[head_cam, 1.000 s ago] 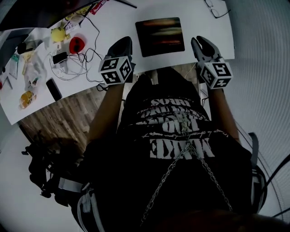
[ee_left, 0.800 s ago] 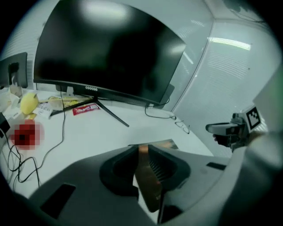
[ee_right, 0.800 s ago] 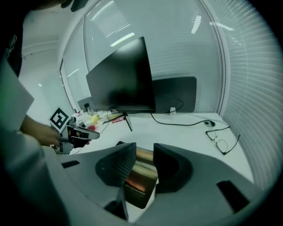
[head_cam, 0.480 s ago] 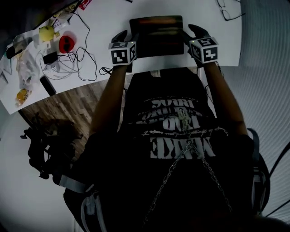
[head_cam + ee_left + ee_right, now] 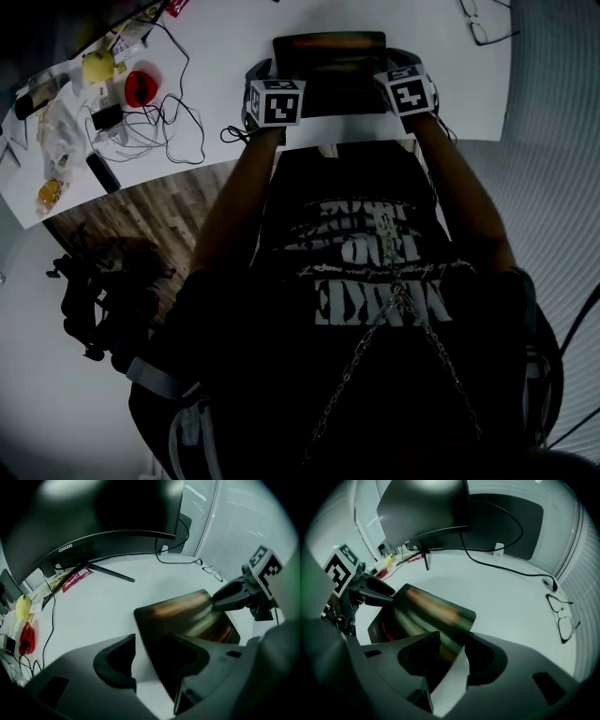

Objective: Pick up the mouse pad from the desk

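A dark mouse pad point(image 5: 328, 66) with orange streaks lies flat on the white desk point(image 5: 216, 56), near its front edge. My left gripper point(image 5: 257, 82) has come down on the pad's left edge. In the left gripper view its jaws point(image 5: 147, 660) are opening and straddle that edge of the mouse pad point(image 5: 187, 616), one jaw over bare desk and one over the pad, with no pad pressing. My right gripper point(image 5: 401, 64) stands open at the pad's right edge. There its jaws point(image 5: 452, 663) straddle the near corner of the mouse pad point(image 5: 426, 609) without squeezing it.
A curved monitor point(image 5: 93, 527) stands at the back of the desk. Folded glasses point(image 5: 483, 28) lie far right. To the left are a red mouse point(image 5: 141, 87), tangled cables point(image 5: 169, 122), a yellow object point(image 5: 97, 66) and a phone point(image 5: 101, 173).
Both grippers dropped from the desk's front edge to the pad's two sides and tipped downward. Their jaws, nearly closed before, have spread apart.
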`<control>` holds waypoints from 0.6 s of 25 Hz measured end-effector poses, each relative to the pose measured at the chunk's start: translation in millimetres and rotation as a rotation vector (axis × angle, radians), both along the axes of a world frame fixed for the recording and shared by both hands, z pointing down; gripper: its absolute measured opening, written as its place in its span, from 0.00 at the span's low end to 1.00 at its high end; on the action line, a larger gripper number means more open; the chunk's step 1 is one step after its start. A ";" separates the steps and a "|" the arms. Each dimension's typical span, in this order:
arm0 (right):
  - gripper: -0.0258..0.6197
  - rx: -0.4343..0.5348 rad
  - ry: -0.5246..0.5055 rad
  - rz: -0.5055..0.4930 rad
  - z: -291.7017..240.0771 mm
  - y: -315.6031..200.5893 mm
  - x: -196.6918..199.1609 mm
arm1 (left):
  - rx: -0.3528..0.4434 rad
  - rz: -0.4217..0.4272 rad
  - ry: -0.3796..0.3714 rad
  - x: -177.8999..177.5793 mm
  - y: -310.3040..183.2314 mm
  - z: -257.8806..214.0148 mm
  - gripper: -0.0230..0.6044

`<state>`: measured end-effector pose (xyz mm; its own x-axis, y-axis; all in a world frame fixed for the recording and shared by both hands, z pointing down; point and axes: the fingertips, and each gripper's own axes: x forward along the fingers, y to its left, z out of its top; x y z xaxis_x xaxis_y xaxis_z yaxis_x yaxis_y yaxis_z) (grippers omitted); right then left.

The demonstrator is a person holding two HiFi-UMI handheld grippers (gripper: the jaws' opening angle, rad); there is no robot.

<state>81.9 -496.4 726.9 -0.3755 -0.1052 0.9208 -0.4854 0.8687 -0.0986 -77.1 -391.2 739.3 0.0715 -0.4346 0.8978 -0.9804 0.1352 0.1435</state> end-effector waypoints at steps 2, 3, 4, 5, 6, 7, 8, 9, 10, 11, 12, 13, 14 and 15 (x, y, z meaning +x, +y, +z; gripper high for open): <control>0.27 0.011 0.022 -0.024 -2.3 6.6 -0.9 | -0.017 0.032 0.000 6.6 0.7 -2.0 0.32; 0.23 0.010 0.025 -0.031 -3.3 10.6 -1.7 | -0.022 0.050 -0.006 10.2 0.9 -3.3 0.28; 0.20 0.009 0.023 -0.034 -3.8 14.8 -3.2 | -0.024 0.064 -0.012 12.5 0.4 -4.3 0.24; 0.12 0.010 0.020 -0.034 -3.6 18.5 -5.0 | -0.019 0.073 -0.014 13.5 -1.2 -4.5 0.22; 0.10 0.017 0.015 -0.030 -3.4 20.1 -6.8 | -0.007 0.076 -0.008 13.5 -3.9 -3.9 0.21; 0.09 0.029 0.006 -0.024 -4.5 19.0 -8.6 | 0.011 0.075 0.010 13.4 -7.6 -2.8 0.20; 0.09 0.037 -0.012 -0.013 -7.6 16.3 -10.4 | 0.033 0.072 0.039 14.1 -11.0 -1.7 0.15; 0.09 0.035 -0.038 0.004 -13.3 14.7 -11.5 | 0.057 0.069 0.072 15.7 -12.7 -1.9 0.11; 0.09 0.030 -0.067 0.018 -23.0 15.4 -12.2 | 0.080 0.071 0.098 17.8 -11.8 -6.2 0.11; 0.10 0.029 -0.098 0.024 -37.4 18.2 -12.8 | 0.108 0.080 0.112 19.8 -9.2 -17.3 0.11; 0.10 0.036 -0.128 0.026 -56.3 21.9 -12.7 | 0.147 0.089 0.119 21.3 -6.3 -36.1 0.11; 0.10 0.046 -0.160 0.031 -78.3 25.5 -12.1 | 0.198 0.089 0.126 21.6 -4.3 -60.2 0.11; 0.10 0.056 -0.200 0.040 -102.7 28.1 -11.4 | 0.258 0.084 0.132 20.2 -3.9 -87.7 0.11; 0.10 0.068 -0.248 0.052 -129.1 29.7 -11.1 | 0.323 0.083 0.134 16.9 -5.2 -117.8 0.11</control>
<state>70.8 -466.7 597.9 -0.5810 -0.1893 0.7916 -0.4983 0.8518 -0.1620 -60.2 -396.3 621.5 0.2262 -0.6822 0.6953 -0.9558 -0.0177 0.2935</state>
